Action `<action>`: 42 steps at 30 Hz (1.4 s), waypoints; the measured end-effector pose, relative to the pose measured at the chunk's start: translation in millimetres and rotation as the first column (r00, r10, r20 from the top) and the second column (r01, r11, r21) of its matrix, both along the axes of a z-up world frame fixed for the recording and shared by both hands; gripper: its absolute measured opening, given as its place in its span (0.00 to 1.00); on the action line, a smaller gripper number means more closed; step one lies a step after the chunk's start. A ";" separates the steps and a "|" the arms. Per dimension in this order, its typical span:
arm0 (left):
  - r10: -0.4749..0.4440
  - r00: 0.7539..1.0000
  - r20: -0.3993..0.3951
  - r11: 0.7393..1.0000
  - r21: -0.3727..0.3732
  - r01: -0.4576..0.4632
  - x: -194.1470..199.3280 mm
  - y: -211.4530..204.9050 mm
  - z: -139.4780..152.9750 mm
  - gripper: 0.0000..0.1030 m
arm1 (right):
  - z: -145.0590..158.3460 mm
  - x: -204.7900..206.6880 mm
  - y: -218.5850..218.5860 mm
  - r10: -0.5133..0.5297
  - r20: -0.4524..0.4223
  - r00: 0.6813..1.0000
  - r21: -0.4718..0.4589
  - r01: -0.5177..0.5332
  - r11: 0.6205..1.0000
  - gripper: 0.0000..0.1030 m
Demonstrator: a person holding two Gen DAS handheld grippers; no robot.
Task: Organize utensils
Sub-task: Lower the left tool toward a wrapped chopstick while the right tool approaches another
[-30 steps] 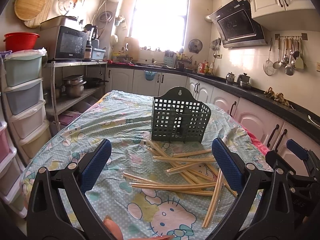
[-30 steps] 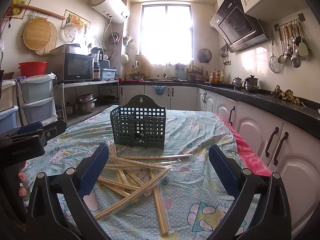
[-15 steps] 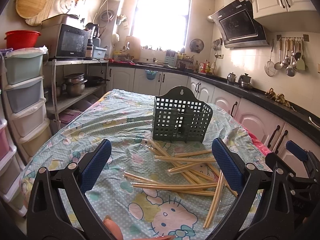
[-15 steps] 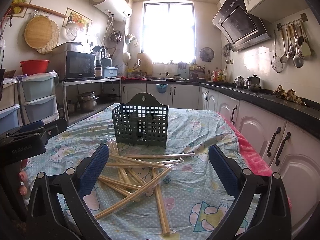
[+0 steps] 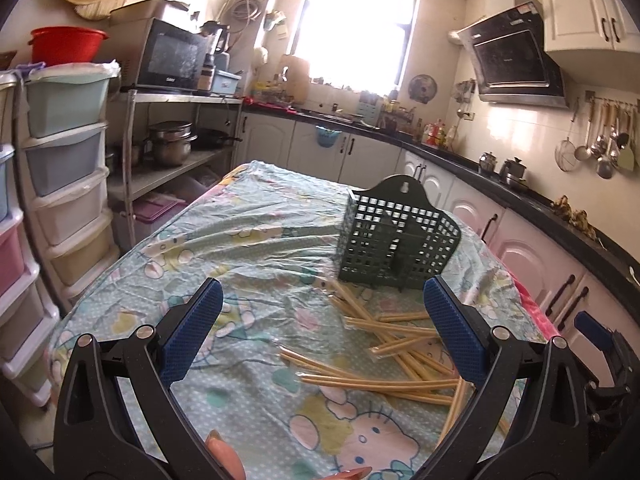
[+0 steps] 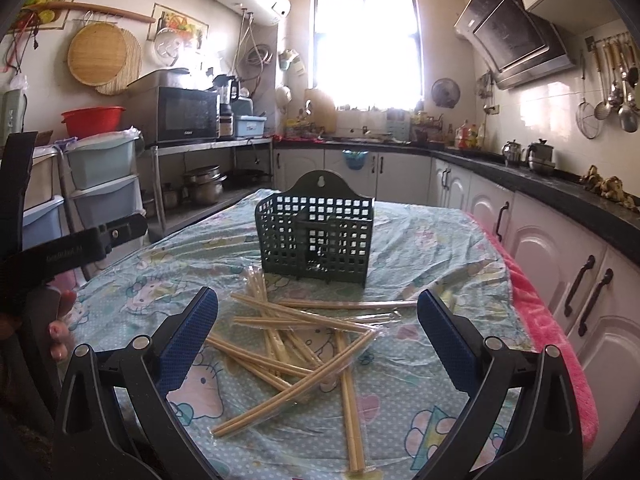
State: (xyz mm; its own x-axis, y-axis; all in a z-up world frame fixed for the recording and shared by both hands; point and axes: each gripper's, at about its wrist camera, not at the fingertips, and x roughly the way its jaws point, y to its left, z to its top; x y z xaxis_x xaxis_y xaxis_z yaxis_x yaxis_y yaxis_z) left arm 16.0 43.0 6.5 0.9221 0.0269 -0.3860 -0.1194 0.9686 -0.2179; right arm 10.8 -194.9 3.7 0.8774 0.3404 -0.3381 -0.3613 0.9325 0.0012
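Observation:
A dark green slotted utensil basket [image 5: 394, 236] stands upright on the table; it also shows in the right wrist view [image 6: 316, 234]. Several wooden chopsticks in clear wrappers [image 5: 396, 348] lie scattered in front of it, and they show in the right wrist view too [image 6: 296, 336]. My left gripper [image 5: 322, 332] is open and empty, held above the table to the left of the pile. My right gripper [image 6: 318, 330] is open and empty, held above the near side of the pile. The right gripper's body shows at the right edge of the left wrist view [image 5: 604, 356].
The table carries a cartoon-print cloth under clear plastic [image 6: 420, 248]. Stacked plastic drawers [image 5: 64, 184] and a metal shelf with a microwave [image 5: 172, 60] stand to the left. Counter and cabinets [image 6: 560, 240] run along the right. A pink cloth [image 6: 560, 344] hangs at the table's right edge.
The left wrist view has swung leftwards and tilted, so the basket and chopsticks now sit further right in it. The right gripper has barely moved. Both stay open.

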 end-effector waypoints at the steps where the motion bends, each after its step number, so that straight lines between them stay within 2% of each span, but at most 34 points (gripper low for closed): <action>1: 0.007 1.000 -0.005 1.000 -0.004 -0.007 1.1 3.8 0.0 0.90 | 0.9 1.8 0.6 0.003 -0.006 1.000 0.003 -0.003 1.000 0.94; 7: 0.047 0.998 -0.037 0.999 -0.012 -0.048 8.0 20.3 -0.6 0.90 | 8.2 15.3 2.1 0.021 -0.025 0.999 0.010 -0.021 1.000 0.94; 12: 0.067 0.994 -0.088 0.996 -0.044 -0.071 13.9 37.8 -6.9 0.90 | 11.4 35.9 -0.1 0.018 -0.078 0.997 0.028 -0.016 0.999 0.94; 16: 0.030 0.990 -0.141 0.993 -0.109 -0.046 19.5 51.7 -17.3 0.90 | 8.8 49.6 -1.9 -0.008 -0.100 0.995 0.017 0.010 1.000 0.94; 23: -0.037 0.975 -0.220 0.988 -0.155 0.002 28.9 53.1 -36.0 0.90 | 0.1 67.8 -7.5 -0.054 -0.137 0.989 -0.003 0.054 0.999 0.94; 29: -0.120 0.959 -0.258 0.981 -0.181 0.074 36.9 40.1 -53.1 0.90 | -17.0 86.9 -14.1 -0.088 -0.218 0.972 -0.022 0.086 0.996 0.94; 35: -0.211 0.932 -0.293 0.961 -0.236 0.143 44.6 27.9 -71.1 0.90 | -34.5 103.6 -18.0 -0.095 -0.307 0.947 -0.018 0.095 0.995 0.94; 39: -0.259 0.918 -0.301 0.944 -0.279 0.175 47.8 24.2 -79.2 0.84 | -47.2 114.4 -18.5 -0.087 -0.383 0.920 -0.014 0.089 0.996 0.81; 42: -0.286 0.907 -0.308 0.934 -0.301 0.192 51.3 22.3 -83.4 0.76 | -57.7 122.1 -19.3 -0.071 -0.441 0.895 -0.001 0.079 0.997 0.72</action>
State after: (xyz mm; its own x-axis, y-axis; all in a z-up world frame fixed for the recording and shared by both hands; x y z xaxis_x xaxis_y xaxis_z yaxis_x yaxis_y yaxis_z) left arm 67.3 65.3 -76.9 0.6975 -0.3209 -0.6407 -0.0043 0.8922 -0.4516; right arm 132.8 -214.2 -53.9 0.6633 0.2883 -0.6906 -0.2495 0.9552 0.1591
